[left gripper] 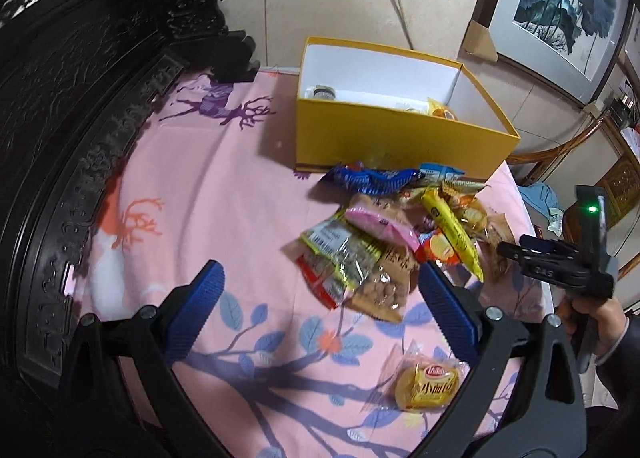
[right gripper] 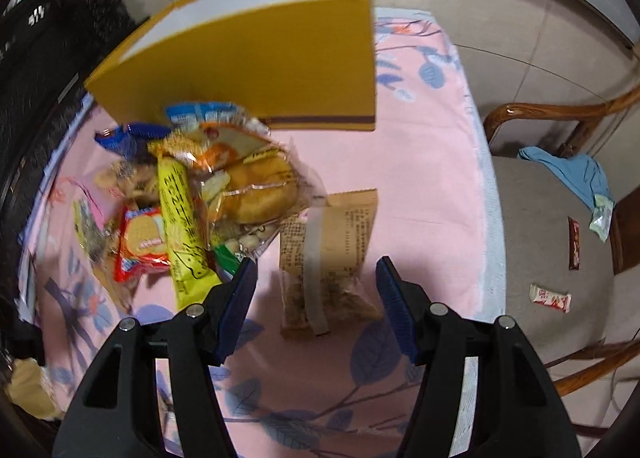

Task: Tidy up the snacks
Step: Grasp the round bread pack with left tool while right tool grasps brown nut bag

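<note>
A pile of snack packets (left gripper: 404,234) lies on a pink cloth in front of an open yellow box (left gripper: 400,137), which holds a few packets. My left gripper (left gripper: 318,278) stands open above the pile's near edge, over a peanut bag (left gripper: 384,290). A small bread packet (left gripper: 426,382) lies apart, near my right finger. In the right wrist view my right gripper (right gripper: 316,278) is open over a brown packet (right gripper: 332,254) lying beside the pile (right gripper: 192,193), nothing gripped. The yellow box (right gripper: 256,61) stands behind.
Dark carved furniture (left gripper: 80,97) borders the cloth on the left. A wooden chair (right gripper: 560,238) with a grey seat, blue cloth and small wrappers stands right of the table edge. A framed painting (left gripper: 560,9) leans on the floor. A hand (left gripper: 592,318) holds the other gripper.
</note>
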`<state>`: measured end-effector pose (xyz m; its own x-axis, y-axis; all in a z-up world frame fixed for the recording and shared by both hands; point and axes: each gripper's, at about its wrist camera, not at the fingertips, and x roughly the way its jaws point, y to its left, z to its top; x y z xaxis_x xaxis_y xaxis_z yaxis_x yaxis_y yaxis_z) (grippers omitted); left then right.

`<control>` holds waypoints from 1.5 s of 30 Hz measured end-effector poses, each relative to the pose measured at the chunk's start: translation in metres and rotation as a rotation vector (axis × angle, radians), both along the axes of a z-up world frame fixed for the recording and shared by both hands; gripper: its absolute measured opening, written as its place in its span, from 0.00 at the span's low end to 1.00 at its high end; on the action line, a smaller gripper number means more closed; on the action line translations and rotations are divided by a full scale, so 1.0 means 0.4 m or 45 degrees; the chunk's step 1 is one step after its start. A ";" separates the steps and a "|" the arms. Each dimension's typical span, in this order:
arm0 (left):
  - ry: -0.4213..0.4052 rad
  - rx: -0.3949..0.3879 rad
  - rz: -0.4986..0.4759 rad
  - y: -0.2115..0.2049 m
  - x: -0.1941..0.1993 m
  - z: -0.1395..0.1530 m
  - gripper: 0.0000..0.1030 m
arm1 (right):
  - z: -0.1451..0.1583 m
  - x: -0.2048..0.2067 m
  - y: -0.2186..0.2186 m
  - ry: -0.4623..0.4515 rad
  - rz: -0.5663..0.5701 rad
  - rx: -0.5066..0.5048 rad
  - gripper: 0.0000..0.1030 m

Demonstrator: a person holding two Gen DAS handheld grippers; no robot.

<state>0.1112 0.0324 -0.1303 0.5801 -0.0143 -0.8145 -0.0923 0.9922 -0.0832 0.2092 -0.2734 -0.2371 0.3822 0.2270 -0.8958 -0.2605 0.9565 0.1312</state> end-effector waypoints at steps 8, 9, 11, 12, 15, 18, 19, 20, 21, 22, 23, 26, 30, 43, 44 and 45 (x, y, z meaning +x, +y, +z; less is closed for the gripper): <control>0.025 -0.011 0.038 0.019 -0.020 -0.003 0.96 | -0.010 0.023 0.019 0.006 0.027 -0.038 0.61; 0.029 -0.011 0.042 0.021 -0.020 -0.005 0.96 | -0.012 0.027 0.021 0.008 0.030 -0.047 0.61; 0.037 -0.016 0.046 0.023 -0.020 -0.007 0.96 | -0.017 0.033 0.023 0.014 0.036 -0.058 0.61; 0.037 -0.018 0.045 0.023 -0.020 -0.007 0.96 | -0.023 0.037 0.025 0.022 0.039 -0.071 0.61; 0.039 -0.014 0.034 0.021 -0.020 -0.009 0.96 | -0.049 0.052 0.029 0.044 0.039 -0.107 0.61; 0.035 -0.007 0.015 0.016 -0.019 -0.008 0.96 | -0.066 0.044 0.037 0.026 0.059 -0.163 0.46; 0.035 -0.003 0.006 0.013 -0.019 -0.009 0.96 | -0.064 0.037 0.037 0.023 0.068 -0.170 0.44; 0.034 0.004 -0.008 0.008 -0.020 -0.011 0.96 | -0.060 0.031 0.034 0.021 0.064 -0.157 0.41; 0.032 0.018 -0.035 0.000 -0.022 -0.015 0.96 | -0.057 0.024 0.029 0.024 0.058 -0.144 0.40; 0.034 0.025 -0.057 -0.007 -0.022 -0.019 0.96 | -0.053 0.014 0.022 0.027 0.047 -0.126 0.40; 0.043 0.034 -0.093 -0.016 -0.024 -0.028 0.96 | -0.050 -0.001 0.012 0.028 0.036 -0.111 0.40; 0.096 0.075 -0.218 -0.059 -0.029 -0.062 0.96 | -0.040 -0.048 -0.010 0.036 0.010 -0.074 0.39; 0.134 0.105 -0.371 -0.128 -0.047 -0.096 0.96 | -0.024 -0.112 -0.038 0.040 -0.028 -0.016 0.39; 0.252 0.127 -0.628 -0.300 -0.102 -0.232 0.96 | 0.037 -0.289 -0.055 0.070 -0.085 0.109 0.40; 0.261 0.122 -0.627 -0.307 -0.101 -0.239 0.96 | 0.041 -0.293 -0.062 0.068 -0.091 0.111 0.40; 0.277 0.119 -0.627 -0.317 -0.101 -0.249 0.96 | 0.048 -0.300 -0.070 0.066 -0.100 0.114 0.40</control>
